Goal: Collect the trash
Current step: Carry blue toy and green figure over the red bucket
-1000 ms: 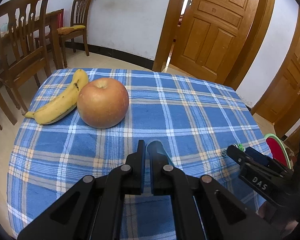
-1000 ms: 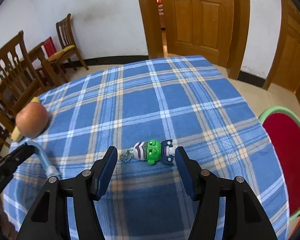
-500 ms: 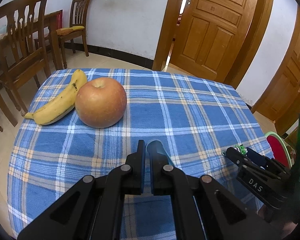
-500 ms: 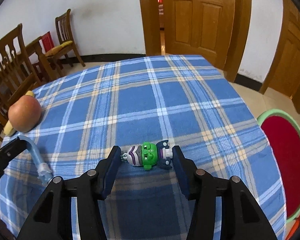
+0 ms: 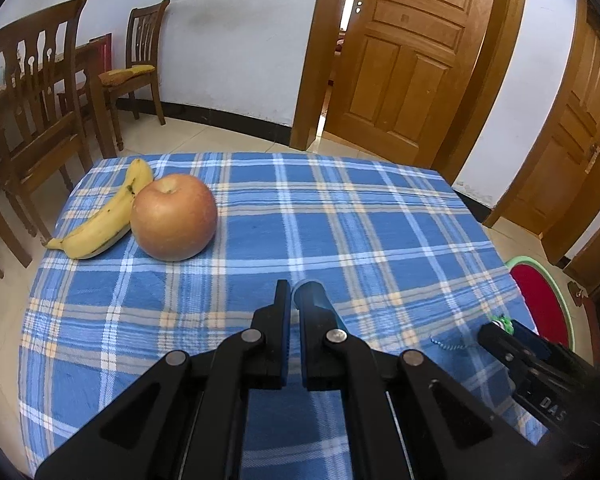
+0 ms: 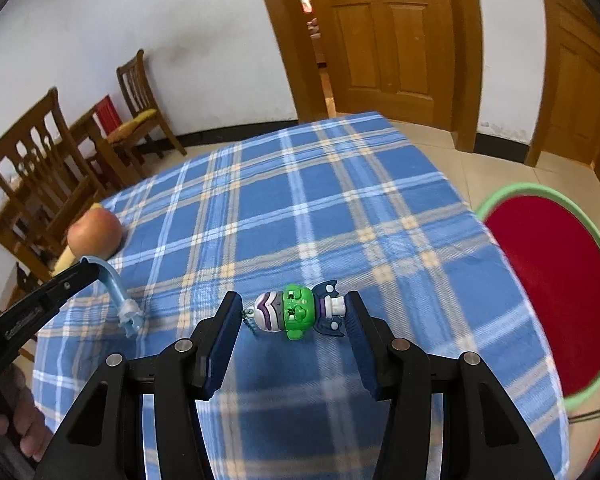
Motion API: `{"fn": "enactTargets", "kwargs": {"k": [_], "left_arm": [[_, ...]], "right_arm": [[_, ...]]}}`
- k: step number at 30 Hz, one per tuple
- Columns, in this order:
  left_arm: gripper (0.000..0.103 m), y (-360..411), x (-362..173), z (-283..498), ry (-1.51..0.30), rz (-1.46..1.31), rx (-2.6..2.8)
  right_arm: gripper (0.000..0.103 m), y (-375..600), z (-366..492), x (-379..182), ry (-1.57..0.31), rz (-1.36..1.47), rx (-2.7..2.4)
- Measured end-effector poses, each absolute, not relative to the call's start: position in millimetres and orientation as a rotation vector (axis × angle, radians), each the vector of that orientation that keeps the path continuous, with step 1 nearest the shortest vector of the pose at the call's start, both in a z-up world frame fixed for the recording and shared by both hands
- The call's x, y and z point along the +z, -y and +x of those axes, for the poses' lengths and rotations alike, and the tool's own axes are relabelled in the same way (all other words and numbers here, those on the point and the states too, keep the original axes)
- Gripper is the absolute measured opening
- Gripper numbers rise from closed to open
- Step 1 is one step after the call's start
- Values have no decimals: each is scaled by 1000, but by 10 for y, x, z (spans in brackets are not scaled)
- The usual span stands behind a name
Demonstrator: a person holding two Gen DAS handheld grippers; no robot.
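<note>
The right hand-held gripper (image 6: 294,314) brackets the small toy figure (image 6: 296,310) at mid width: the toy lies on its side on the blue plaid tabletop (image 6: 340,200), its length running from pad to pad, its white feet at the right pad and the little ball chain by the left one — whether both pads press on it yet I cannot quite tell. To do this well, close squarely along the toy's length until both ends are seated, catch the round head rather than the loose chain, and only then lift straight up. Off to the left, the left hand-held gripper (image 6: 94,266) is clamped tight on a curved pale-blue tube (image 6: 118,294) that hangs down from it, so keep it level and clear of the toy. Farther back, the apple (image 5: 174,216) and banana (image 5: 106,216) sit touching near the tabletop's far left edge — likely not trash.
</note>
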State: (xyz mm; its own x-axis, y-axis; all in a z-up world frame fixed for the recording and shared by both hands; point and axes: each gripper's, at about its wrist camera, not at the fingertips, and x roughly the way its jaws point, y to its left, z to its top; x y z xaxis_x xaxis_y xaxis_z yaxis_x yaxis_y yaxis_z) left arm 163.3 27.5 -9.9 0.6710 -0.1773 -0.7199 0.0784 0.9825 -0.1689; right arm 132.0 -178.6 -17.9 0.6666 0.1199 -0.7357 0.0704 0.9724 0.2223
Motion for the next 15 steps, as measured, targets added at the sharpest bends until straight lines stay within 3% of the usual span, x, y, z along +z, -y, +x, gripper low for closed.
{"fn": "enactTargets", "kwargs": {"k": [15], "left_arm": [[2,334,166,1450,-787,-67,-230]], "right_arm": [[53,2501,785,14,-772,328,-73]]}}
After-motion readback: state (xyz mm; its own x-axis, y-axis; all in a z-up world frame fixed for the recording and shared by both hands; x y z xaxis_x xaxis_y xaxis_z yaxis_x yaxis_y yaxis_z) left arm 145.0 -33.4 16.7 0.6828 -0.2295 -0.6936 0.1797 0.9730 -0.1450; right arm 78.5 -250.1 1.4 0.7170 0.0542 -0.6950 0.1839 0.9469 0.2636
